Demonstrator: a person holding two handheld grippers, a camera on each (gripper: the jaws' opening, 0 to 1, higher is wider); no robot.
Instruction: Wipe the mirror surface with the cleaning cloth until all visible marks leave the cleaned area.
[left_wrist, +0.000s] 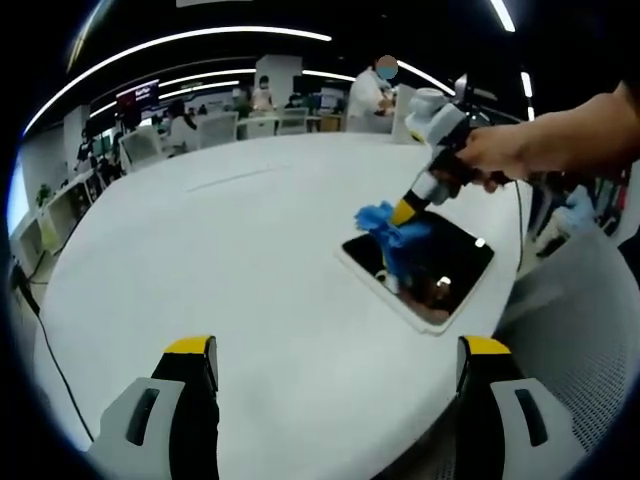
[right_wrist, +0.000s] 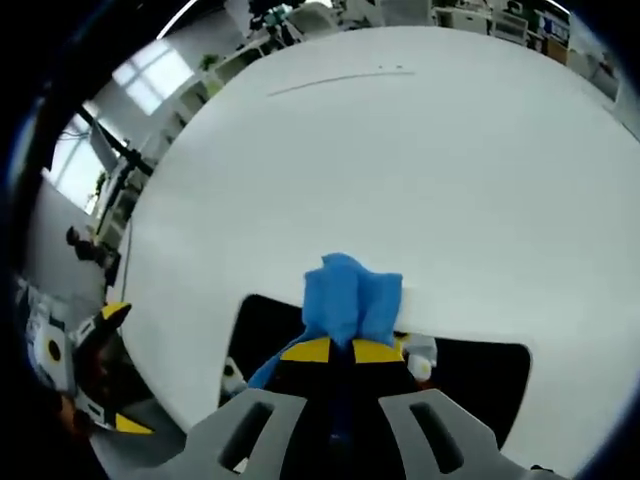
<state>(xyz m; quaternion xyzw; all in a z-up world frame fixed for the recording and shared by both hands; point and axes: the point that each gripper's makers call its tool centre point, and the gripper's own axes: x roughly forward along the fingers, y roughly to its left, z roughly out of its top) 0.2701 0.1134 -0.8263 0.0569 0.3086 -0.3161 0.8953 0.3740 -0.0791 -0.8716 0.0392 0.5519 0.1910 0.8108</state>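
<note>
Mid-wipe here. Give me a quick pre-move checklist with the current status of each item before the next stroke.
1. Cloth held: blue cloth pinched in the right gripper - ok.
2. Cloth on glass: it rests on the mirror in the left gripper view - ok.
3. Mirror fully on the white table: it lies near the edge - ok, watch it.
4. Left gripper clear of the mirror, open, holding nothing - ok.
5. Marks gone: reflections hide the surface - cannot tell.

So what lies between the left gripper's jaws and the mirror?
Bare white table, seen in the left gripper view; the left gripper is open, short of the mirror.
</note>
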